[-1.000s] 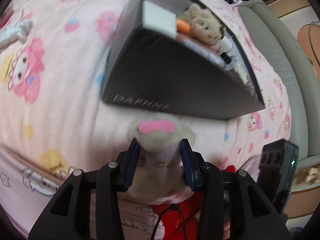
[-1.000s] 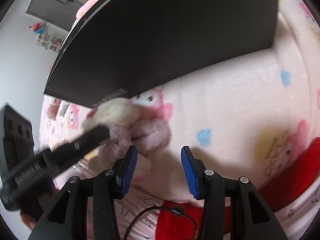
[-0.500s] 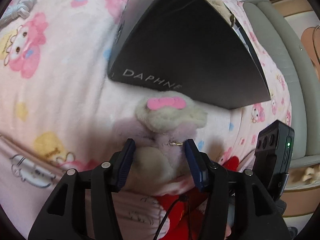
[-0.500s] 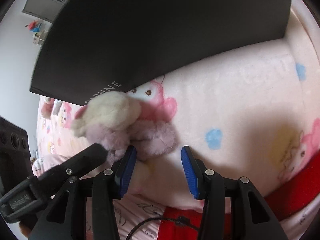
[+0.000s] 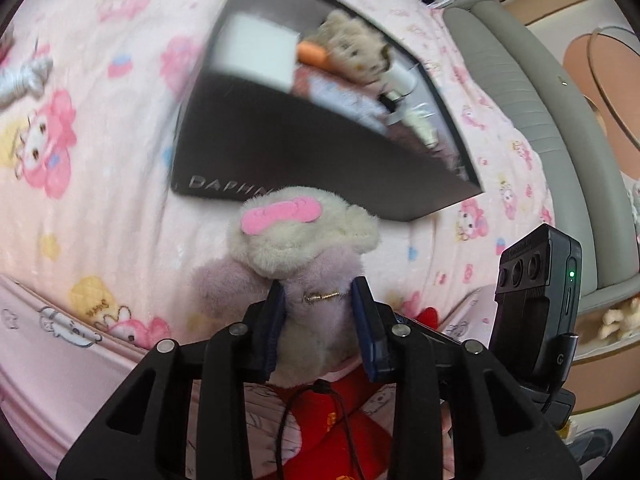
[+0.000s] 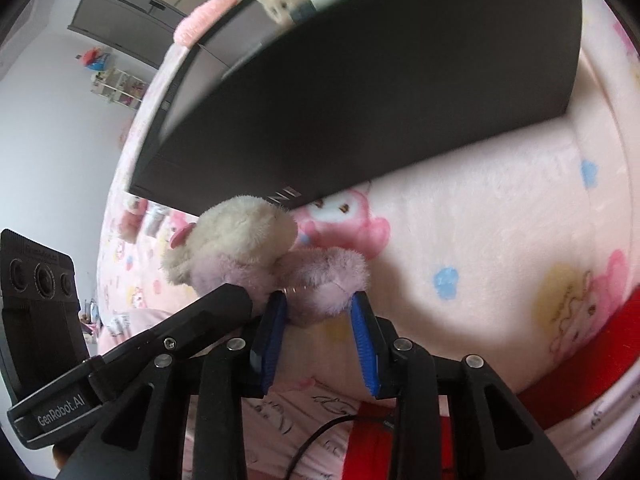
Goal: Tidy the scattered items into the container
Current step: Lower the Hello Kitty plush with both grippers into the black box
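Plush (image 5: 304, 240) upright – head toward box (image 5: 304, 148) – pinched by both tools (image 5: 320, 312) (image 6: 318, 320).

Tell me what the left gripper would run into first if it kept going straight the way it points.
With the plush toy already between its closed jaws, the left gripper would probably push it into the near dark wall of the black box ahead; depth is hard to judge.

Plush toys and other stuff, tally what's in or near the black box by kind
Plush toys: 2, the toy with the pink bow held outside, the beige bear inside the black box
White cards: 1
Orange items: 1
Total: 4; the other box contents are too blurred to count.
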Demonstrator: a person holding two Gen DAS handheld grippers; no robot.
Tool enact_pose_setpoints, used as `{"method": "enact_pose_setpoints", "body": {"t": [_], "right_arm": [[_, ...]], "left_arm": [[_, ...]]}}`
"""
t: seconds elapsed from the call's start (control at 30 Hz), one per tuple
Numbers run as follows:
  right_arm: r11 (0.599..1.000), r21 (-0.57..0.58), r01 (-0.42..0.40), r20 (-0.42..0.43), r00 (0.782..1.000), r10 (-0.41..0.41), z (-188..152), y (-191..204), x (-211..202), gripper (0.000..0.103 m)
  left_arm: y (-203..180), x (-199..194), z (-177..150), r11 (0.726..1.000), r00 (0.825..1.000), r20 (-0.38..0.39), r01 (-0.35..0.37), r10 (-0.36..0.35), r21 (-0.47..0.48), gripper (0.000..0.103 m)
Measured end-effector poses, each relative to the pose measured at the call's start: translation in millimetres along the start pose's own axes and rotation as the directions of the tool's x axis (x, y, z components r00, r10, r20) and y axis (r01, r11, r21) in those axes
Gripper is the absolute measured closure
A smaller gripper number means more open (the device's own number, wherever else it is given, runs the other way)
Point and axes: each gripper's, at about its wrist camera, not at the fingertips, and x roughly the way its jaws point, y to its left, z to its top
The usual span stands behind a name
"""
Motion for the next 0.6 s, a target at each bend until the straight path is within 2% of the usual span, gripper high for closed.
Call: {"method": "enact_pose_setpoints", "body": {"t": [0.1, 0.17, 0.23, 0.33, 0.47, 0.6], "right_arm": [[1.000, -0.022, -0.013, 0.044, 0.999, 0.014, -3.5, 8.6, -23.0, 0.072], [0.999, -0.035, -0.020, 0.073, 0.997, 0.022, -2.8, 15.6, -24.4, 0.072], [0.998, -0.050, -0.030, 0.108, 0.993, 0.035, 8.8, 8.6, -54.1, 0.072], [0.998, -0.050, -0.047, 0.151, 0.987, 0.054, -4.2, 47.3, -39.7, 0.072], [0.998, -0.027, -0.058, 0.175, 0.983, 0.062, 26.8, 45.3, -61.5, 0.072], [0.998, -0.062, -0.023, 0.200, 0.979, 0.035, 36.9, 44.4, -85.7, 0.072]], "left_arm": [[-14.0, -16.5, 2.5, 0.999, 0.999, 0.032, 0.003, -0.004, 0.039, 0.072], [-23.0, -31.9, 7.2, 0.998, 0.998, 0.056, 0.009, -0.012, 0.064, 0.072], [-36.3, -35.0, 12.2, 0.996, 0.997, 0.079, 0.013, -0.020, 0.087, 0.072], [-59.3, -30.5, 25.4, 0.992, 0.995, 0.100, 0.002, -0.014, 0.126, 0.072], [-75.2, -29.5, 45.9, 0.987, 0.993, 0.121, -0.007, -0.013, 0.160, 0.072], [-77.7, -32.6, 65.9, 0.987, 0.988, 0.148, 0.025, -0.049, 0.160, 0.072]]}}
